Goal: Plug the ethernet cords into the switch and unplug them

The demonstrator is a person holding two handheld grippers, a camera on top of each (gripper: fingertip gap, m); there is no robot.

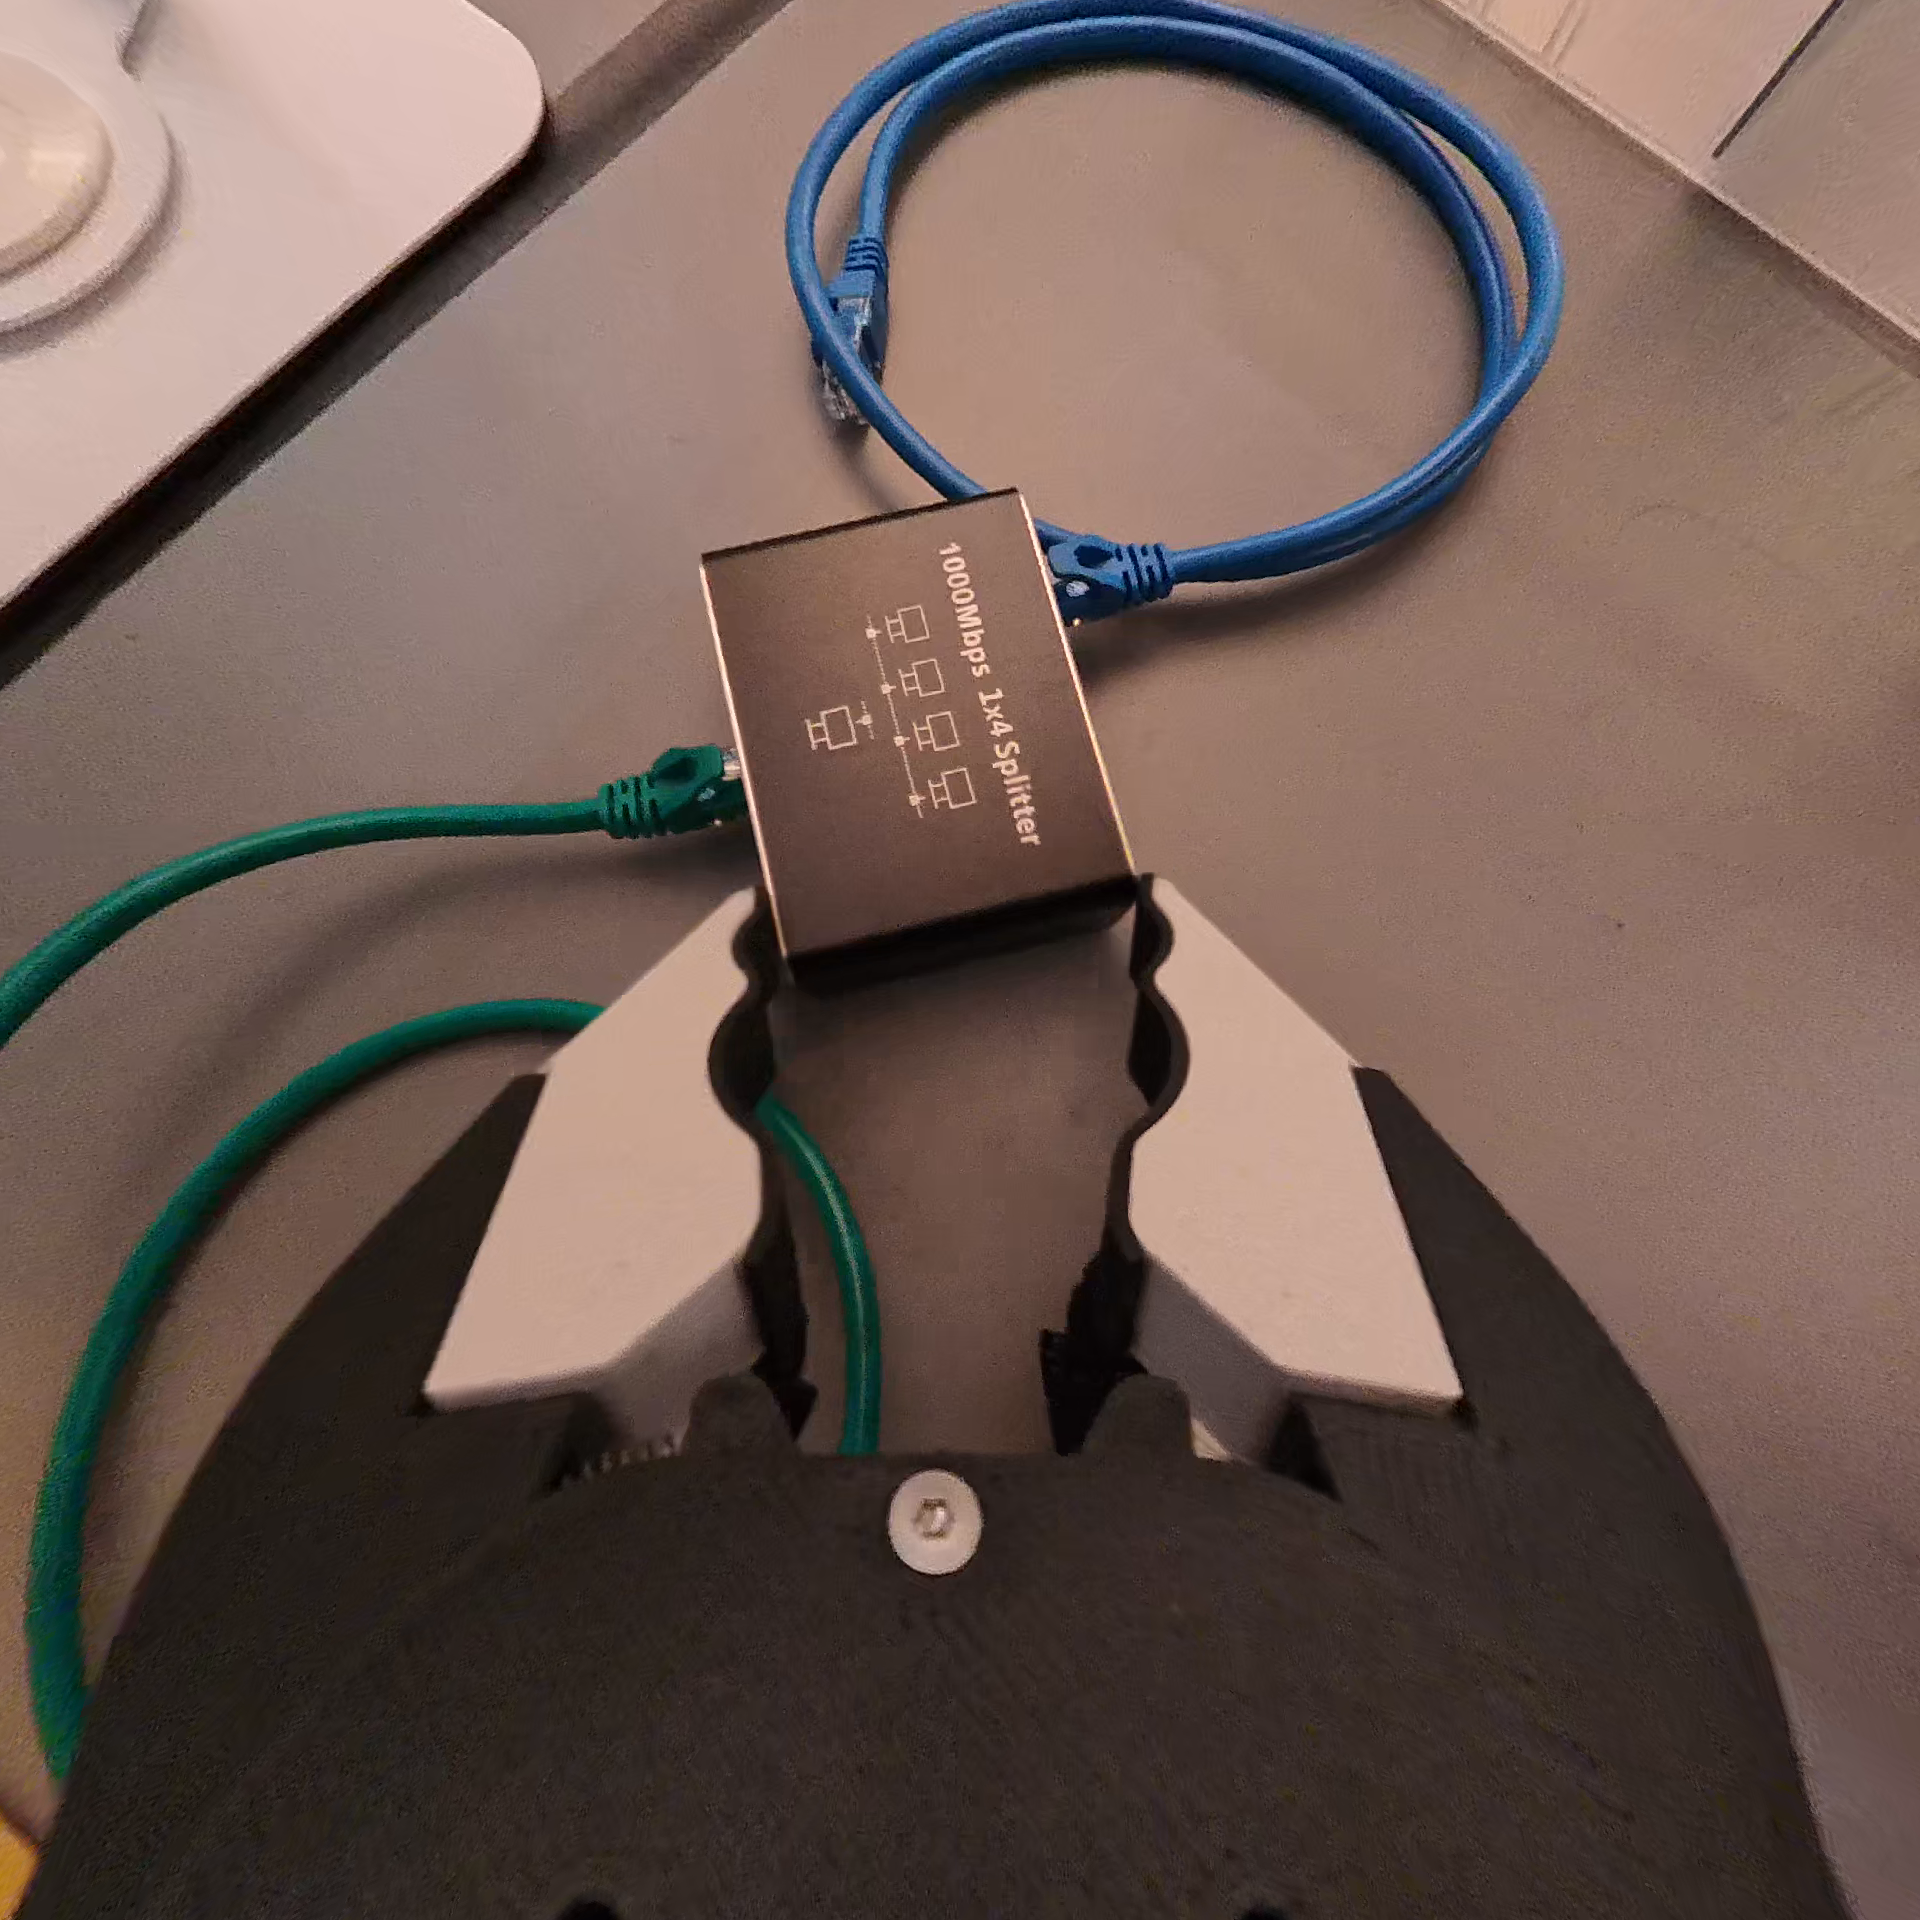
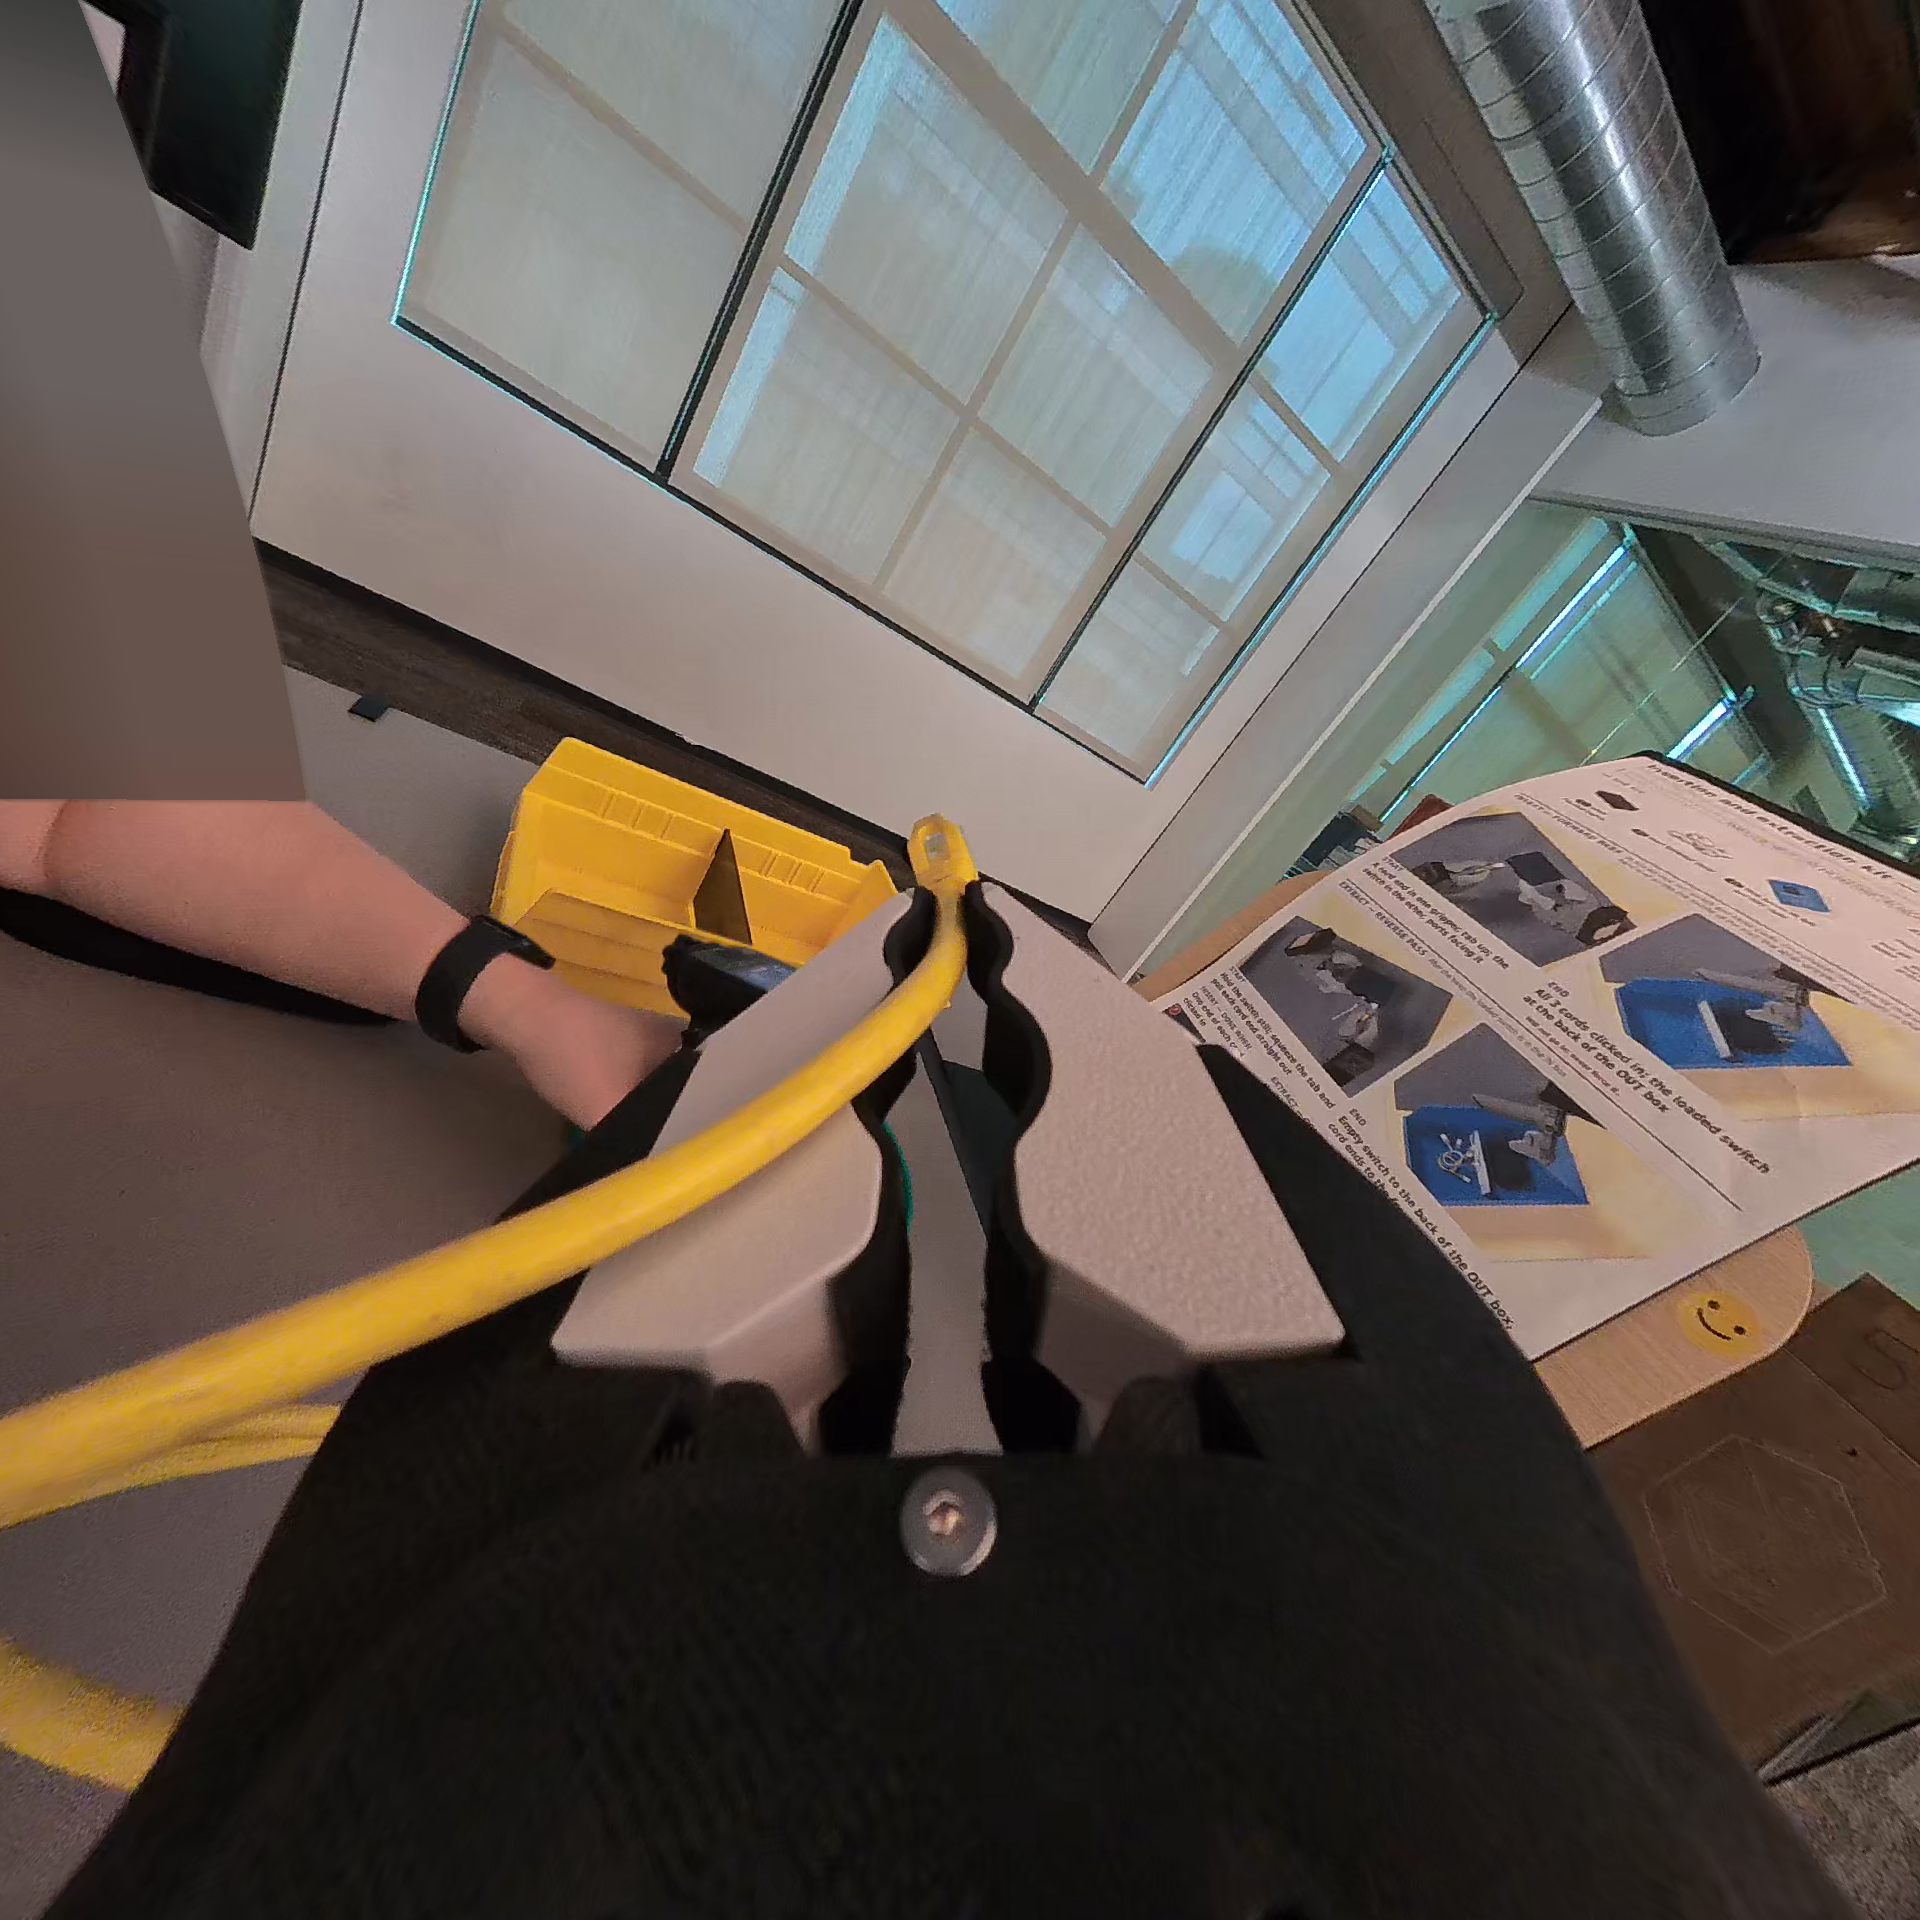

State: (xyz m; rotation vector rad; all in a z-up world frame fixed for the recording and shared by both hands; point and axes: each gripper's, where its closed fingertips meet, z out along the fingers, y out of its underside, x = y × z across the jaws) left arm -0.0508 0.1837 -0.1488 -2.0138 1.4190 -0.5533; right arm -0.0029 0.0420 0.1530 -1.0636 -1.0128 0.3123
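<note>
The left claw (image 1: pixel 951 914) is clamped on the near end of the black switch (image 1: pixel 902 717), a green cord (image 1: pixel 675 795) plugged in left of its tips and a blue cord (image 1: pixel 1107 577) beyond them, while the right claw (image 2: pixel 945 899) pinches a yellow cord (image 2: pixel 940 847) just behind its plug.

Grey table (image 1: pixel 1455 935) — blue cord (image 1: pixel 1351 260), green cord (image 1: pixel 260 852) on it.

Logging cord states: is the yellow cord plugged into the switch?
Out. The right gripper is shut on the yellow cord, its plug bare in the air.
</note>
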